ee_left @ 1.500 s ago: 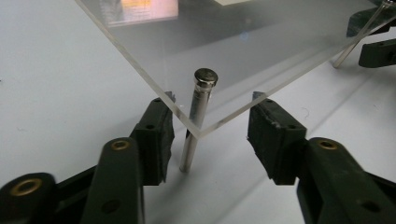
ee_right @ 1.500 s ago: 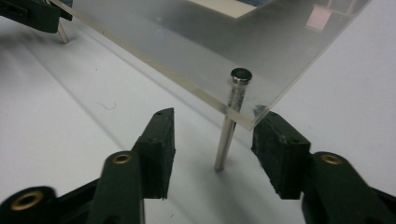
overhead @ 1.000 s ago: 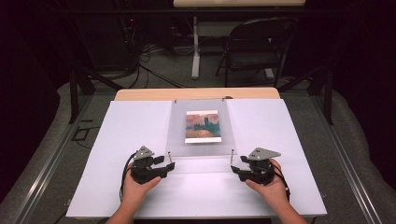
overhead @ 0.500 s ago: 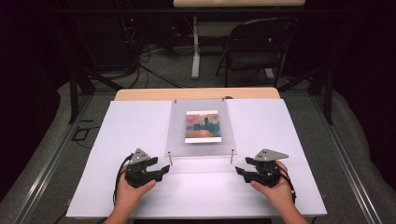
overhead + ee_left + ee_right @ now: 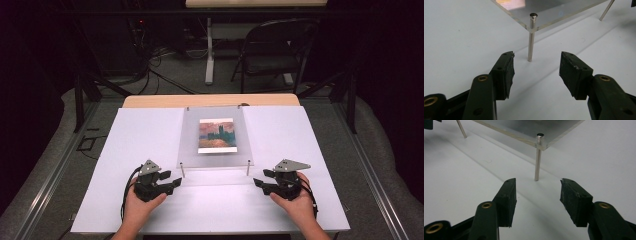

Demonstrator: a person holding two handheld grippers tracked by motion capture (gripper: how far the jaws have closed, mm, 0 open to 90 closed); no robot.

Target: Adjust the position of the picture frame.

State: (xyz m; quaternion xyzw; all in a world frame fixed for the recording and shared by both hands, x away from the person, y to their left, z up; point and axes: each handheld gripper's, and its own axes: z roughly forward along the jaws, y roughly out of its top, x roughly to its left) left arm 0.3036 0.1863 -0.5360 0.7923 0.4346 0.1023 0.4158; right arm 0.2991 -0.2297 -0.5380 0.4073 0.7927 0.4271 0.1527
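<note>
A clear acrylic plate (image 5: 215,159) stands on thin metal pins over the white tabletop (image 5: 135,145), with a small painting print (image 5: 216,135) showing in it. My left gripper (image 5: 175,183) rests on the table, pointing at the front left pin (image 5: 531,42) a short way ahead of its tips. My right gripper (image 5: 257,183) faces the front right pin (image 5: 538,160) the same way. Both stand open with nothing between the jaws, which have just been closing a little. A hand holds each gripper from the near edge.
A wooden strip (image 5: 210,100) edges the table's far side. Beyond it on the floor are a folding chair (image 5: 272,52), a table leg (image 5: 209,55) and cables. Metal rails run along both sides of the table.
Both grippers have drawn back slightly from the plate's front corners toward the near edge. Their jaws look a little narrower than half a second ago.
</note>
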